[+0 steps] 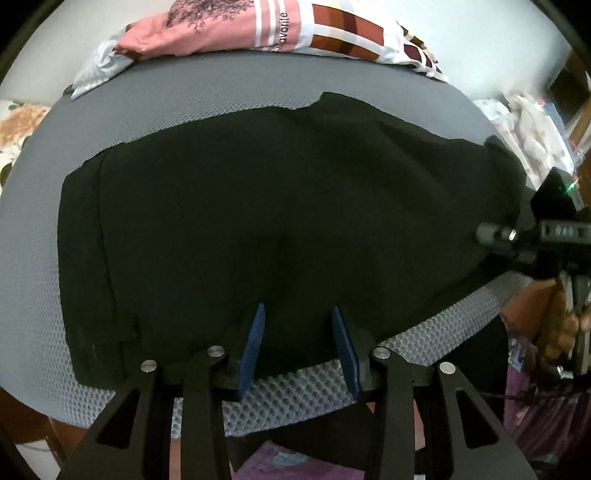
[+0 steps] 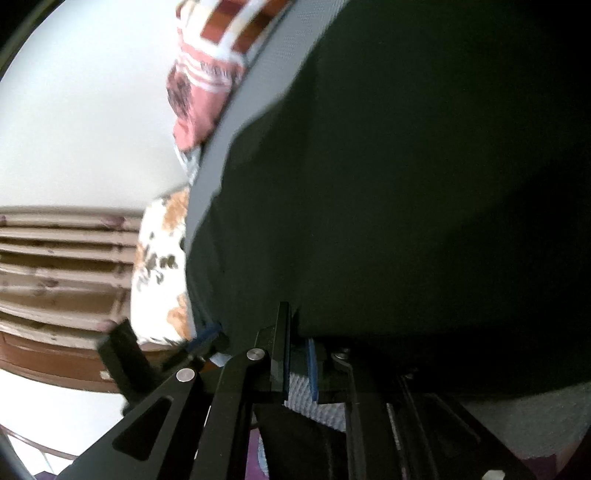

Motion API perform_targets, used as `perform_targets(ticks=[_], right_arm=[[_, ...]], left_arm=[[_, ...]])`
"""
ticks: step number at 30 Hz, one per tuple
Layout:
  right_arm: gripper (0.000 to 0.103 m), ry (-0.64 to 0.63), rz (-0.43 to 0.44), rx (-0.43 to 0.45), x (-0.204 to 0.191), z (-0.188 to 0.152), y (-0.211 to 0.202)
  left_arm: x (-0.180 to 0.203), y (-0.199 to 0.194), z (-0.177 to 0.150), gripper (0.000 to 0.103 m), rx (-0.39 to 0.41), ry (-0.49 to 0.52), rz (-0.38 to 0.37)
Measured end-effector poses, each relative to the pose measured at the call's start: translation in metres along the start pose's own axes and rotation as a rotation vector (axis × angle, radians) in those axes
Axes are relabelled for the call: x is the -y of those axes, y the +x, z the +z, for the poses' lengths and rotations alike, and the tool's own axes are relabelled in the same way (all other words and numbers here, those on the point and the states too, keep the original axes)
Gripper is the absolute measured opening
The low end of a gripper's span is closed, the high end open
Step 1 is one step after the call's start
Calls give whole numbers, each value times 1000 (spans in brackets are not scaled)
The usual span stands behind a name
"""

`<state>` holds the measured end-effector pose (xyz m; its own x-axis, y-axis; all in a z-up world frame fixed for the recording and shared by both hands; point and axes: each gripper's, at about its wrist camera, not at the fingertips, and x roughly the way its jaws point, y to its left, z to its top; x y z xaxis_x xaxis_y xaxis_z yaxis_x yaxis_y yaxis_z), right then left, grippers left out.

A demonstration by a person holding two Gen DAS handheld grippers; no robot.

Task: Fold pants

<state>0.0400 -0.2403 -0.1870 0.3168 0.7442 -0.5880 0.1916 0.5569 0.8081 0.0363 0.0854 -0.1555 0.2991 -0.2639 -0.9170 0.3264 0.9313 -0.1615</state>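
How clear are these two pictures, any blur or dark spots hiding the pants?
Left wrist view: sharp but strongly fisheye-bent; the black pants read as one dark mass, folds barely visible. Right wrist view: motion-smeared, the pants almost featureless, and the pink garment soft-edged.

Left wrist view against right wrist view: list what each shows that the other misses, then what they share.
Only the left wrist view shows the whole spread of the black pants, the left gripper open above their near edge with nothing between its blue pads, and the right gripper's body at the far right.

Only the right wrist view shows the right gripper closed on the pants' edge, plus a brown slatted panel.

Both show the pants, the grey mesh surface and the pink and white clothes pile.
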Motion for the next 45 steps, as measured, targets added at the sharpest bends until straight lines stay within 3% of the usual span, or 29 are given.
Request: perform_targets(ticks=[6,9,11,12,14,15,19,22,25,27,29,31,34,36,38,45], right_arm=[[10,35,104,111,32,45,-59],[11,121,169,92,54,61,-77],[41,150,158,150,64,61,-97],[62,161,165,188,68,57,-107],[66,181,228,205,75,50,-120],[66,181,210,204,77,47,-128],[66,102,30,377,79,56,-181],[66,154,43,414,96,74,-200],[66,200,20,369,104,88,-196],[66,185,53,336,97,85,-186],[66,130,73,284,83,74,-168],[66,97,85,234,77,63,-152],[65,59,64,180,68,49,-129],[65,20,35,182,60,47,-121],[65,30,64,174,58,46,-115],[67,63,65,159,56,41,-110]], left_arm=[[3,4,0,40,-19,-29,-10],[10,9,-2,40,-22,-23,6],[9,8,-3,40,-25,-28,5],[8,7,-3,40,-25,-33,2],[7,7,-4,40,-25,-41,-3],[6,7,-4,40,-24,-47,-5],[8,7,-4,40,-20,-50,-2],[10,6,-5,40,-8,-58,6],[6,-6,-6,40,21,-71,12],[-4,-35,-6,40,110,-86,29],[-31,-70,-8,40,191,-174,62],[-62,-92,-14,40,216,-260,95],[-104,-96,-32,40,128,-353,108],[-113,-88,-43,40,86,-383,59],[-111,-70,-51,40,27,-383,2],[-97,-40,-62,40,1,-393,-30]])
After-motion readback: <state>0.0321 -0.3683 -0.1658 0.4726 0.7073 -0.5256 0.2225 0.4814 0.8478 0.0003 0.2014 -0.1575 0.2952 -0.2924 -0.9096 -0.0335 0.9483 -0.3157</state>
